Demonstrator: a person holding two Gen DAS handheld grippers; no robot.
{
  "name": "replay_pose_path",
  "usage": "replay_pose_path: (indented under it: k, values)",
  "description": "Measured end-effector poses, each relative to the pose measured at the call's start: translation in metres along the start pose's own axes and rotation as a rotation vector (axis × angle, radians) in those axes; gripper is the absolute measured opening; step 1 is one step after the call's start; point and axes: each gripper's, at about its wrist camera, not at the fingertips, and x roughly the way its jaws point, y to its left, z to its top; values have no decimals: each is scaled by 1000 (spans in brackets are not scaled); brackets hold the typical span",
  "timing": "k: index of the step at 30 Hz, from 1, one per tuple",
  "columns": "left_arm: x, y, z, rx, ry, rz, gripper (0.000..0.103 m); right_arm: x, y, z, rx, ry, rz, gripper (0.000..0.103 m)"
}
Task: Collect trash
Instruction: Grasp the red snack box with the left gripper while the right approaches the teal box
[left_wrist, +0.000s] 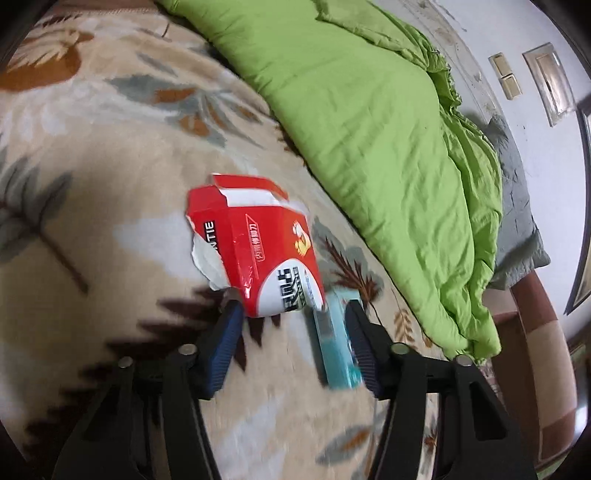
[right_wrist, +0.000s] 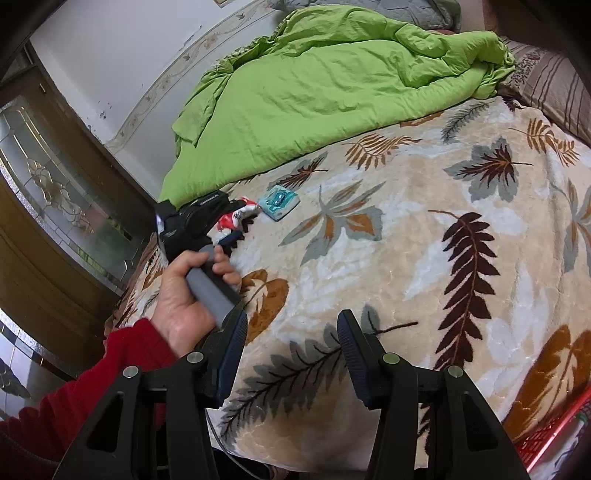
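Observation:
A torn red and white carton (left_wrist: 255, 251) lies on the leaf-patterned blanket (left_wrist: 92, 184), just ahead of my left gripper (left_wrist: 291, 306), which is open with its tips at the carton's near end. A small teal packet (left_wrist: 338, 343) lies beside the right finger (left_wrist: 360, 332). In the right wrist view the carton (right_wrist: 236, 218) and teal packet (right_wrist: 279, 201) lie far ahead on the blanket, with the left gripper's black body (right_wrist: 195, 221) over the carton. My right gripper (right_wrist: 291, 328) is open and empty above the blanket's near part.
A crumpled green duvet (left_wrist: 369, 129) covers the far side of the bed. A grey pillow (left_wrist: 517, 229) lies by the wall. A wooden door with patterned glass (right_wrist: 48, 192) stands at the left. A red basket (right_wrist: 546, 435) shows at the lower right.

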Motion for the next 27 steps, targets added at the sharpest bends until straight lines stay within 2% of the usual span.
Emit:
replay_pose_path:
  k: [1,2,3,6,9,10,11,12,13,14,15,16,19,22,24,27]
  values:
    - [3,-1,3,13,7,10,36,0,1,0,-1,2,0,55]
    - [7,-1,7,25,25,31,12,1,1,0,-2,5,1,55]
    - [11,0,11,33,59,66,6,2,1,0,-2,8,2,55]
    - [8,3,13,62,133,95,5,3,-1,1,6,13,4,55]
    - [-3,-6,9,168,229,85,5,4,-4,1,22,21,18,55]
    - [-12,-12,9,226,236,74,5,4,-5,1,28,24,22,55]
    - [-18,-18,9,281,228,74,7,4,-6,1,33,26,26,55]
    - [-27,-27,14,377,205,79,11,4,-7,1,38,27,28,55]
    - [-31,-31,19,424,184,84,35,3,-9,1,46,26,32,55]
    - [-34,-34,25,458,158,93,73,3,-9,1,50,26,34,55]
    - [-35,-35,38,480,130,116,87,3,-10,1,54,26,35,55]
    - [-34,-34,47,487,110,124,91,4,-10,1,56,25,36,55]
    - [-23,-27,76,514,43,179,91,3,-10,1,54,27,32,55]
    - [5,-12,99,470,109,173,91,3,-14,2,68,28,31,55]
    - [21,1,110,405,173,115,91,4,-18,2,81,31,34,55]
    - [31,7,115,348,208,29,89,4,-21,3,92,33,32,55]
